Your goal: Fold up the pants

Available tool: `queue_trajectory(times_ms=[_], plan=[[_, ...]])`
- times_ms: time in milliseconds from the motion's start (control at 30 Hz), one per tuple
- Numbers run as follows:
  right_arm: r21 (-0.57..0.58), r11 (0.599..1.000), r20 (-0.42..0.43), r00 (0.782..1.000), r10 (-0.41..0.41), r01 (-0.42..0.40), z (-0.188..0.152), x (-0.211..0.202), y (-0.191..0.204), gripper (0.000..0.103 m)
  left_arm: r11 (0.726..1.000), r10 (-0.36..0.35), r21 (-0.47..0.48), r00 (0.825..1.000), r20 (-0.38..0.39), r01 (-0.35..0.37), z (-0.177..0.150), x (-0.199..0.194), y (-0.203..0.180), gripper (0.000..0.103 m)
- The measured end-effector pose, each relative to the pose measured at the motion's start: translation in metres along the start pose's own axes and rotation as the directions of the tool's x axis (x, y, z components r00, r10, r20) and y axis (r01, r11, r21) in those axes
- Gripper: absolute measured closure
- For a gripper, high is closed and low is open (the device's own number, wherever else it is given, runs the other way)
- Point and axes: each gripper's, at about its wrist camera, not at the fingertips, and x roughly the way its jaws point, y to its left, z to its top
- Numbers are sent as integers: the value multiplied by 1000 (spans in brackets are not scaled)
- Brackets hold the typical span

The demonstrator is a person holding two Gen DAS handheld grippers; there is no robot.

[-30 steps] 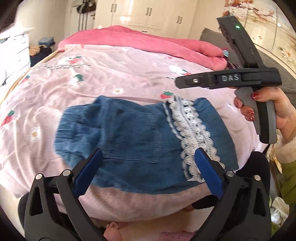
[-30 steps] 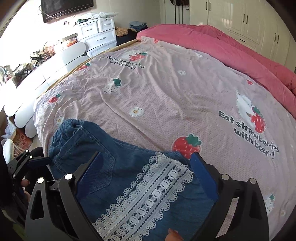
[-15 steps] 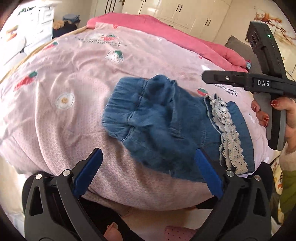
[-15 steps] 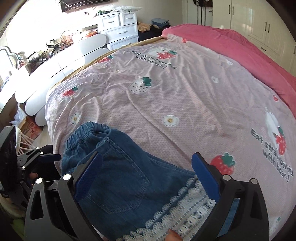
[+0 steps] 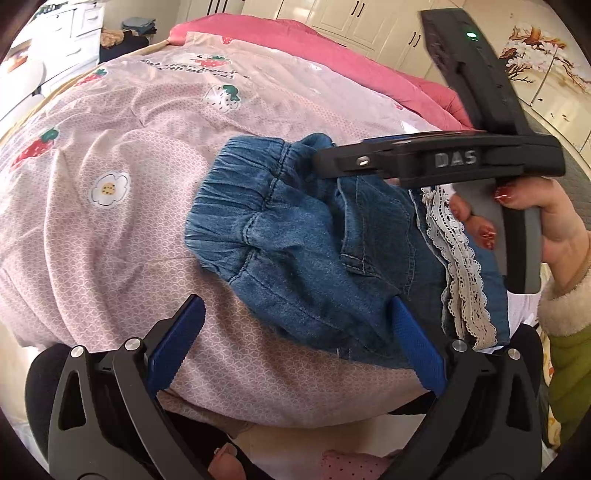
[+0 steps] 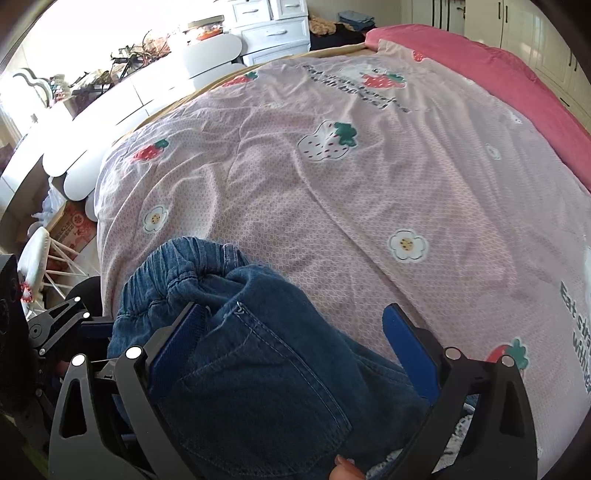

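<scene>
Small blue denim pants (image 5: 303, 258) with a white lace trim (image 5: 458, 258) lie bunched near the front edge of the pink strawberry bedcover (image 5: 110, 155). The elastic waistband (image 5: 236, 192) is humped up. My left gripper (image 5: 295, 332) is open; its right pad (image 5: 417, 350) touches the denim's near edge. A hand with red nails holds my right gripper (image 5: 325, 162), whose tip hovers over the waistband. In the right wrist view that right gripper (image 6: 295, 343) is open, straddling the back-pocket side of the pants (image 6: 266, 387) just above the cloth.
A darker pink quilt (image 5: 332, 62) lies along the far side of the bed, with white wardrobes (image 5: 351, 14) behind. White drawers (image 6: 273, 33) and a cluttered white surface (image 6: 110, 103) flank the bed. The bed's front edge is right below both grippers.
The pants lay flat one second ago; the waistband end now stands bunched up toward the lace end. The right gripper has moved left over the waistband, and both grippers stayed open.
</scene>
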Motion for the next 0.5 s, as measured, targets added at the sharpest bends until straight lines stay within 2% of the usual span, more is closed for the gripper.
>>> queue_trajectory(times_ms=[133,200,233,300,333,367,500], plan=[[-4,999,-24,999,32,-32,2,13,2,8,1000,-18,-7,1000,17,18,1,-1,1,11],[-6,998,-34,998,59,-59,2,16,3,22,998,-50,-23,998,29,51,1,-3,2,18],[-7,997,-39,996,82,-83,2,18,3,32,997,-69,-36,997,29,70,2,-3,4,21],[-21,994,-42,994,103,-104,1,19,7,41,991,-108,-75,994,18,109,2,-1,10,26],[-26,993,-44,993,113,-114,0,18,9,51,988,-121,-95,993,11,121,2,2,13,34],[-27,991,-47,991,128,-129,0,18,10,56,983,-139,-117,990,1,138,1,5,16,42],[-12,987,-52,986,160,-161,-2,17,9,67,970,-187,-163,982,-7,183,2,11,21,45]])
